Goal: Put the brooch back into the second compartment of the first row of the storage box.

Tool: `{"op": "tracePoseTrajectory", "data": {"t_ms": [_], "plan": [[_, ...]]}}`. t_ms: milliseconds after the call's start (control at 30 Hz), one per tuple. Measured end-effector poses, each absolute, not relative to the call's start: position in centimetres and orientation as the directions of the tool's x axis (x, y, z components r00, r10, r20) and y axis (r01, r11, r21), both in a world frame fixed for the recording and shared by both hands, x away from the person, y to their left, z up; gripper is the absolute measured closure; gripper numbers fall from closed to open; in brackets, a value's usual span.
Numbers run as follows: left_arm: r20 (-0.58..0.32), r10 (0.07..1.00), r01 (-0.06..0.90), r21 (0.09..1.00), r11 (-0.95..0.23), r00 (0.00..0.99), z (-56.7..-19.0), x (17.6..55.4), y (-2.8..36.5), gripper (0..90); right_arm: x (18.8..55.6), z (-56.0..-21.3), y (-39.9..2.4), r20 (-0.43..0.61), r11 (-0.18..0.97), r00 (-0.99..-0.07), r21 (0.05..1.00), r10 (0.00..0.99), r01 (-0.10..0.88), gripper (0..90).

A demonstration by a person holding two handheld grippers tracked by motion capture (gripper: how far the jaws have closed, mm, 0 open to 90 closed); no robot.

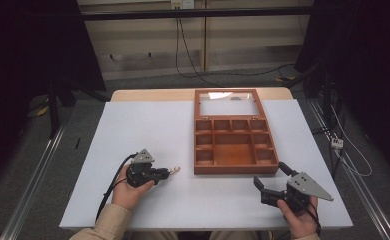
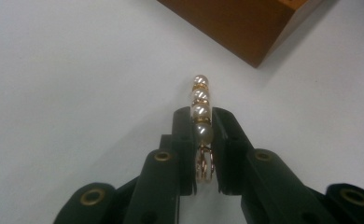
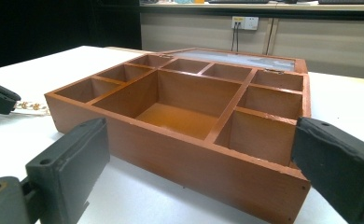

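A short pearl-and-gold jewellery piece (image 2: 201, 100) lies on the white table, its near end pinched between the jaws of my left gripper (image 2: 201, 122), which is shut on it. From above, the left gripper (image 1: 168, 172) sits left of the wooden box (image 1: 235, 172), and the pearl piece (image 1: 174, 170) pokes out toward it. The box holds several empty compartments, and its glass lid (image 1: 228, 102) lies open at the back. My right gripper (image 1: 270, 174) stands open at the box's front right corner, with its jaws either side of the box wall (image 3: 194, 158).
The white table top (image 1: 133, 130) has free room left of the box and along the front edge. Cables (image 1: 188, 65) run over the floor beyond the table. The left gripper (image 3: 0, 99) shows at the far left in the right gripper view.
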State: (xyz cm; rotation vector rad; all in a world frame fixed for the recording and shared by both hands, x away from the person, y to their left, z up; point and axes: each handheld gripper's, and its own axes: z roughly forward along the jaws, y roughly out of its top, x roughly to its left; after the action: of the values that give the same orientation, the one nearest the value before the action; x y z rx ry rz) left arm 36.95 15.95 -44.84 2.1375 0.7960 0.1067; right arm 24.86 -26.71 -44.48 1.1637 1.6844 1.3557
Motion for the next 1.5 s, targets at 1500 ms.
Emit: {"op": "tracePoseTrajectory", "data": {"t_ms": [1500], "plan": [[-0.251, 0.588, 0.529, 0.767, -0.364, 0.769, -38.4, 39.6, 14.4, 80.3, 24.9, -44.5, -26.6, 0.034, 0.063, -0.391, 0.971, 0.920, 0.232, 4.0]]}}
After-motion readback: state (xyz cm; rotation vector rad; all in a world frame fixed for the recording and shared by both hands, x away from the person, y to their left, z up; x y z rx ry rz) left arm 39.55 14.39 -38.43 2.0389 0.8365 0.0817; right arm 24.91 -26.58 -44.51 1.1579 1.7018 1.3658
